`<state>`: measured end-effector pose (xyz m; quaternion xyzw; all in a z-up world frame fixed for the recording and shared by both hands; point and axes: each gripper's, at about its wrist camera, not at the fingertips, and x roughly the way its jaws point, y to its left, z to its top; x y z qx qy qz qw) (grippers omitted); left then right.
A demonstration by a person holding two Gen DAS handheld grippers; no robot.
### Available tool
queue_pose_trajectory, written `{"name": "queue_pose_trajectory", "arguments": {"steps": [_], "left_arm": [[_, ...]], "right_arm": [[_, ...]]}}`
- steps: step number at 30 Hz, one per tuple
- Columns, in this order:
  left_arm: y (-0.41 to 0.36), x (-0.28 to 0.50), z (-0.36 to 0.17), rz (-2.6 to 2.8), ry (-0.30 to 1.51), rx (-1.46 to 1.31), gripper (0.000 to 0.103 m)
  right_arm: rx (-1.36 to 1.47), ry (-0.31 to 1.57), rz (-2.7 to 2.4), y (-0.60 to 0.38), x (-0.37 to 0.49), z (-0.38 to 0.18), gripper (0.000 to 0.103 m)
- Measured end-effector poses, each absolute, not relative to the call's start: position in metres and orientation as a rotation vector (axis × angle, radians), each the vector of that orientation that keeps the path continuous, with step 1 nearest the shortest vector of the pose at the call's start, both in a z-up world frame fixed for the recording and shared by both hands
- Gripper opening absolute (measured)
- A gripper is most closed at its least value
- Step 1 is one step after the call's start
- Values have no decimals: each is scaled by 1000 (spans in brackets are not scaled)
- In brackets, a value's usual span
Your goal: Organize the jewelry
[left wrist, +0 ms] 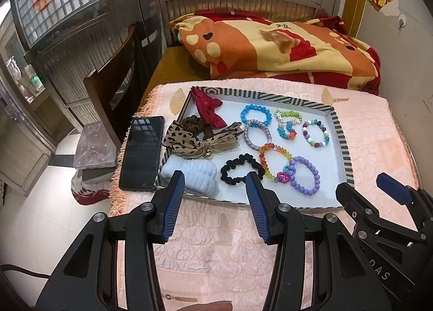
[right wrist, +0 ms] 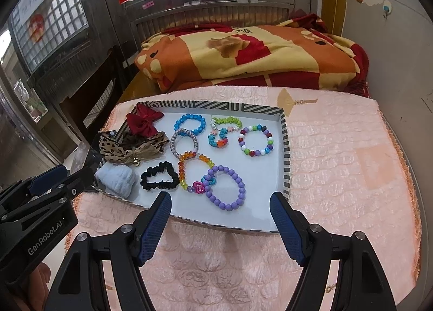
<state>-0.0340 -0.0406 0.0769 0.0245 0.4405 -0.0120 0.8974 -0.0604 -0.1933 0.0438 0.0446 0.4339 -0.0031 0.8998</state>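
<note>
A white tray with a black-and-white striped rim [left wrist: 341, 132] [right wrist: 286, 148] lies on a pink mat. It holds several bead bracelets: blue [left wrist: 255, 115] [right wrist: 189, 123], silver [left wrist: 257, 135], orange-yellow [left wrist: 274, 159], purple [left wrist: 304, 175] [right wrist: 226, 188], multicolour [left wrist: 315, 134] [right wrist: 255, 140]. A black scrunchie [left wrist: 240, 169] [right wrist: 159, 175], light-blue towel band [left wrist: 193, 175], leopard bow [left wrist: 186, 142] and red bow [left wrist: 208, 108] lie at its left. My left gripper [left wrist: 215, 182] is open and empty over the tray's near edge. My right gripper [right wrist: 220, 202] is open and empty, also at the near edge.
A black phone [left wrist: 142, 152] lies on the mat left of the tray. A folded orange, yellow and red blanket [left wrist: 270, 48] lies behind the tray. A wooden chair [left wrist: 113, 89] stands at the left. A wall runs along the right.
</note>
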Motion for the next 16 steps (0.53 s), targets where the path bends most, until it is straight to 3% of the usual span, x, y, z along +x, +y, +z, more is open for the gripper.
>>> {"name": "queue_pose_trajectory", "arguments": {"steps": [16], "left_arm": [[-38,-26,67,-2,903,53,47]], "right_arm": [[123,919,1,-213,-51,29,73]]}}
